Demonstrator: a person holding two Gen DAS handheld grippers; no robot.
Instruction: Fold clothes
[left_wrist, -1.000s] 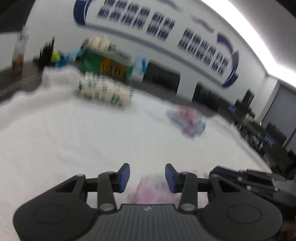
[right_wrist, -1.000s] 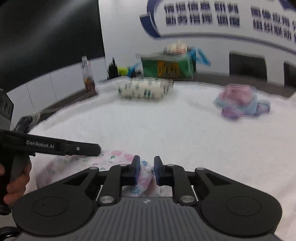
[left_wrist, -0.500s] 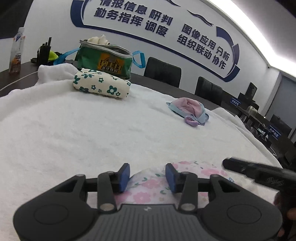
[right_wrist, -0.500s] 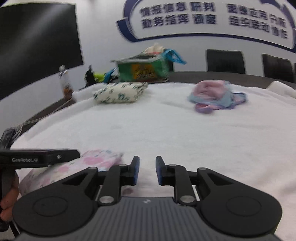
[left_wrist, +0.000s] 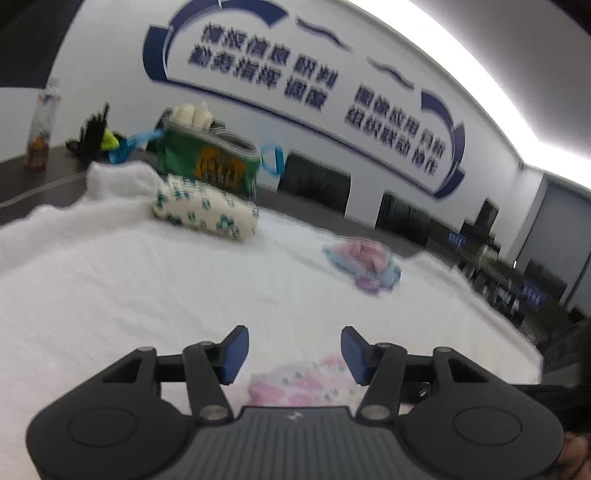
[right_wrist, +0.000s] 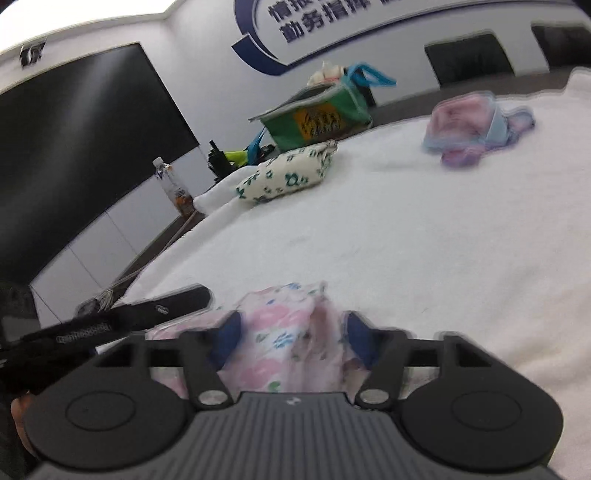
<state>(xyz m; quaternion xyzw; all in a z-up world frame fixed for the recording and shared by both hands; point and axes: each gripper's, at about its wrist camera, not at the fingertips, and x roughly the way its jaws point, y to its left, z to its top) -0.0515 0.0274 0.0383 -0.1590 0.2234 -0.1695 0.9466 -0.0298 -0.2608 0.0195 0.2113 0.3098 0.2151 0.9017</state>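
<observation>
On wall, blurred blue Chinese lettering (left_wrist: 295, 79)

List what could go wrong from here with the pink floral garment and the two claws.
1. The right claw is open with the pink floral garment bunched between its fingers; closing now may pinch several layers and spoil the fold.
2. The left claw is also open, above the garment's edge, so nothing holds the cloth down; it may slide on the white cover.
3. Both views are blurred, so aim is uncertain.
</observation>
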